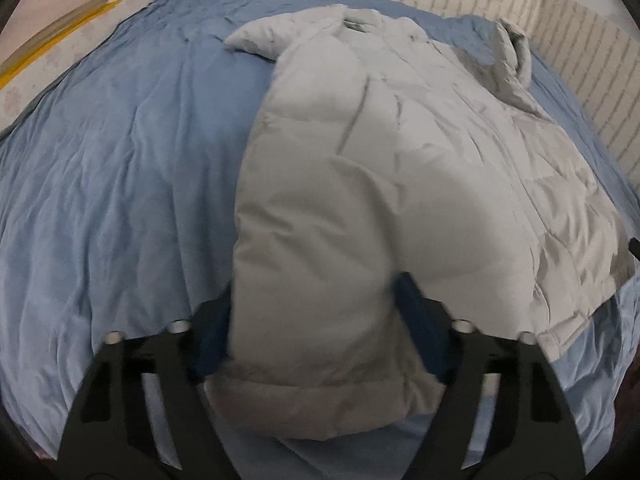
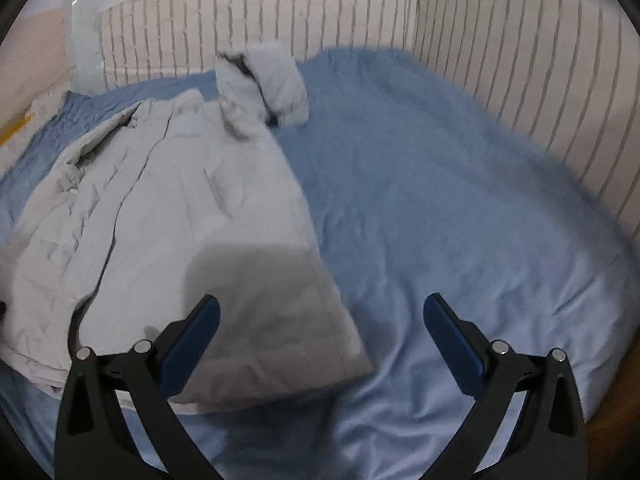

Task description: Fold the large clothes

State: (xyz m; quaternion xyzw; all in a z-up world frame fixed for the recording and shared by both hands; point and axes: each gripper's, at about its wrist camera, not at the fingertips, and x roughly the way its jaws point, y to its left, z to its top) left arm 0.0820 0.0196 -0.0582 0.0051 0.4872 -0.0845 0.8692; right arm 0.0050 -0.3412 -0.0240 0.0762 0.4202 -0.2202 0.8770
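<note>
A light grey puffer jacket (image 1: 420, 152) lies spread on a blue bed sheet (image 1: 120, 184). My left gripper (image 1: 316, 320) has its blue-padded fingers (image 1: 420, 320) around the jacket's left sleeve, near the cuff (image 1: 312, 408), and holds it over the jacket body. In the right wrist view the jacket (image 2: 192, 216) lies at left, with its other sleeve (image 2: 276, 84) folded up at the far end. My right gripper (image 2: 320, 340) is open and empty, above the jacket's near right corner and the sheet (image 2: 440, 200).
A white slatted headboard or rail (image 2: 360, 12) runs along the far and right sides of the bed. A wall with a yellow strip (image 1: 52, 40) is at far left. The bed's wooden edge (image 2: 616, 412) shows at lower right.
</note>
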